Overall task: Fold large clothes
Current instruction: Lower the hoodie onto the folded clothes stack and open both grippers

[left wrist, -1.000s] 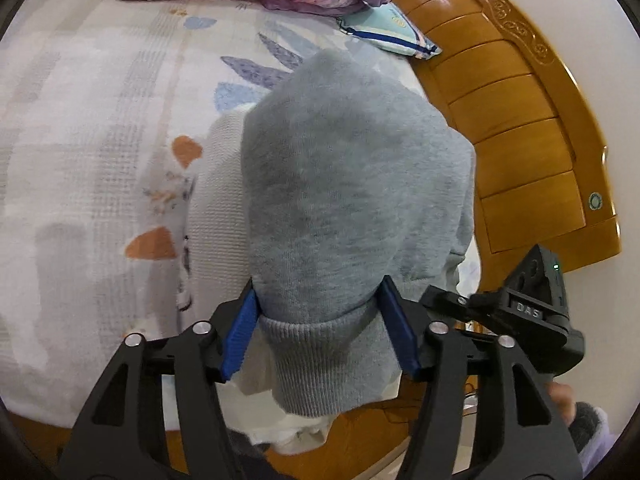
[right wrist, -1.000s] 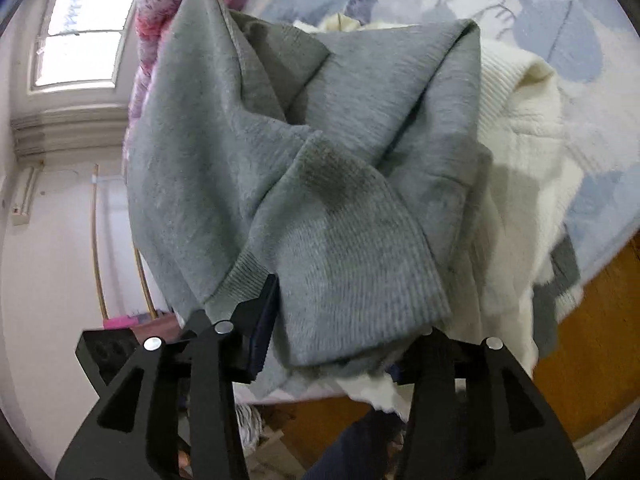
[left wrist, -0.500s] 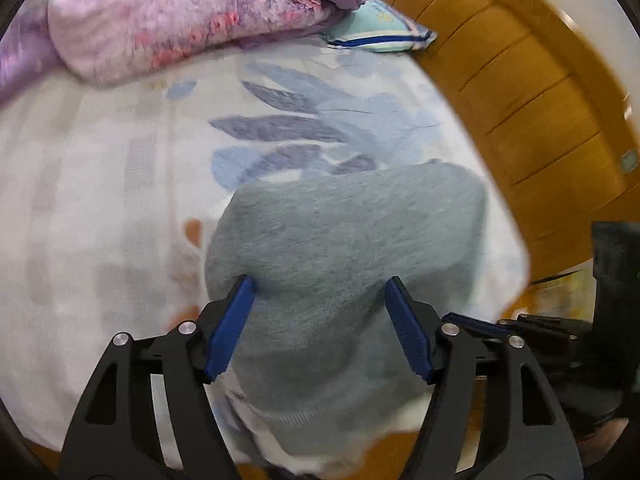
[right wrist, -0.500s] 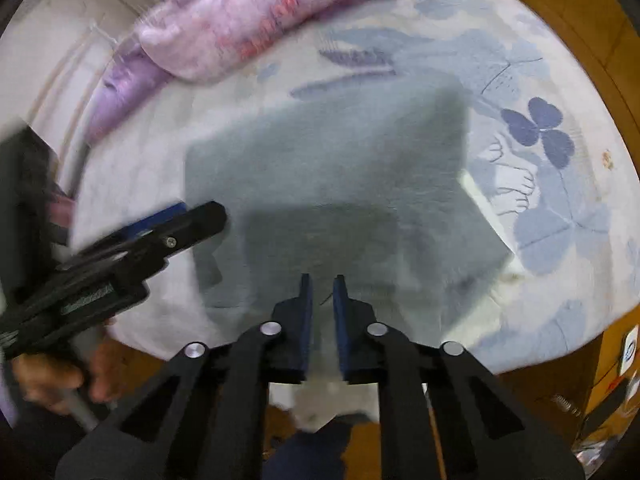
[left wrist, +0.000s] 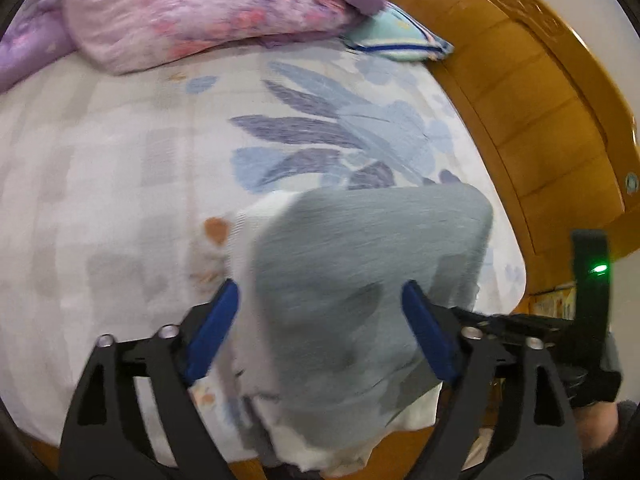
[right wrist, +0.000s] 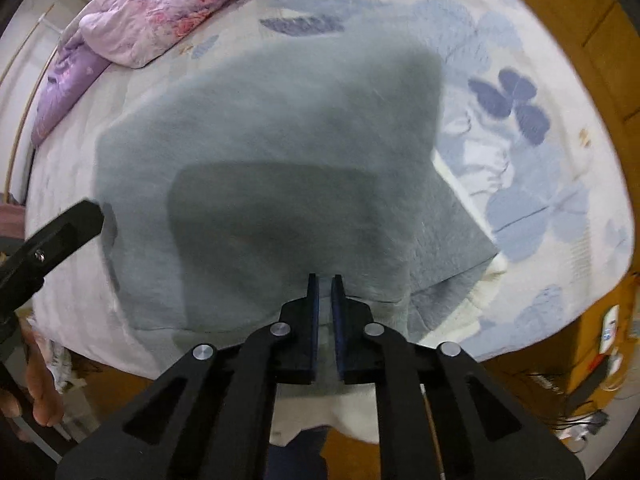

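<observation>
1. Left gripper [left wrist: 320,320] hovers over the grey garment [left wrist: 360,280], its 2 blue pads spread wide on either side of the cloth and not pressing it; its jaws have just been opening.
2. Right gripper [right wrist: 325,300] has its pads nearly pressed together, with nothing visibly pinched between them.
3. Grey garment lies folded at the near edge of the bed [right wrist: 540,208], on top of a white garment [right wrist: 486,280].
4. Pink quilt [left wrist: 208,12] is bunched at the far side, beside the wooden headboard [left wrist: 540,112].
</observation>
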Tool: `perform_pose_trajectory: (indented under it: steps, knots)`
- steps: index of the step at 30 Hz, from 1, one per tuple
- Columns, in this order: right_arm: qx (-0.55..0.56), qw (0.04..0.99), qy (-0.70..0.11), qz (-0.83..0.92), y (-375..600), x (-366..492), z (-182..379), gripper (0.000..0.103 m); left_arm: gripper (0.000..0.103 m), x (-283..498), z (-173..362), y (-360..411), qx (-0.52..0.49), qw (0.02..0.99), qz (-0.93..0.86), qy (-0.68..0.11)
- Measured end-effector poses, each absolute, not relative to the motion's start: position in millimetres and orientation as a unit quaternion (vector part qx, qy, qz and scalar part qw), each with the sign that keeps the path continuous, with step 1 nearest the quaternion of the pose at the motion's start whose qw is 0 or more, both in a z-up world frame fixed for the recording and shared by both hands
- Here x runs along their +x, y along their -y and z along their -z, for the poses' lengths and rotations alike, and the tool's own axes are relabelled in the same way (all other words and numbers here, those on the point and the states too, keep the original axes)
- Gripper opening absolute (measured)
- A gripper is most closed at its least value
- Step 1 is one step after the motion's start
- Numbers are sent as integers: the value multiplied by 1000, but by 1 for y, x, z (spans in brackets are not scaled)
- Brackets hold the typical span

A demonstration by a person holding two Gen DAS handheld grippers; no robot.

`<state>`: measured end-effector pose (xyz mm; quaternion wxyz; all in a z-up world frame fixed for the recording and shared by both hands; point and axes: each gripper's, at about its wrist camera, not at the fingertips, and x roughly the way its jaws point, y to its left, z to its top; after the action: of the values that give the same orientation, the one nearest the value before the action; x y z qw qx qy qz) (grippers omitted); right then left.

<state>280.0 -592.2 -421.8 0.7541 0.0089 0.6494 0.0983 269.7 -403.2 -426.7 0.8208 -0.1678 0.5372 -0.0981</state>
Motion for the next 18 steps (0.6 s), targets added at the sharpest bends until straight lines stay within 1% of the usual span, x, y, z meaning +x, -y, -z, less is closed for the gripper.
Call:
perform_pose_trajectory:
  steps: [1, 3, 5, 6, 8, 9, 10, 11, 13, 15, 17, 18]
  knots:
    - [-4, 758, -644, -99, 585, 275, 415, 9, 89, 262, 429, 388, -181, 814, 84, -545]
    - [-24, 763, -638, -102, 568, 271, 410, 16, 90, 248, 434, 363, -198, 803, 58, -560]
    - [-34, 764, -636, -108, 542, 268, 404, 28, 91, 237, 440, 342, -206, 792, 37, -574]
    - [-40, 765, -634, -109, 531, 265, 401, 32, 92, 231, 443, 330, -212, 785, 27, -582]
    - [-61, 770, -627, -105, 502, 258, 396, 54, 94, 223, 446, 310, -223, 780, 19, -584]
    - [-69, 771, -625, -103, 490, 254, 393, 58, 96, 219, 446, 301, -226, 780, 15, -583]
    - [-76, 774, -620, -100, 470, 249, 390, 66, 98, 216, 445, 289, -225, 780, 11, -584]
    - [-84, 776, -618, -96, 458, 245, 388, 76, 98, 213, 445, 277, -221, 781, 9, -585]
    - [-107, 782, -609, -77, 425, 235, 384, 85, 98, 206, 441, 255, -211, 784, 18, -583]
    - [-122, 785, -604, -58, 398, 227, 381, 86, 98, 201, 437, 234, -195, 789, 17, -582]
    - [-130, 792, -595, -38, 371, 217, 375, 91, 98, 194, 431, 209, -180, 793, 20, -581]
    - [-135, 795, -590, -28, 360, 214, 373, 92, 98, 191, 430, 198, -175, 794, 23, -582]
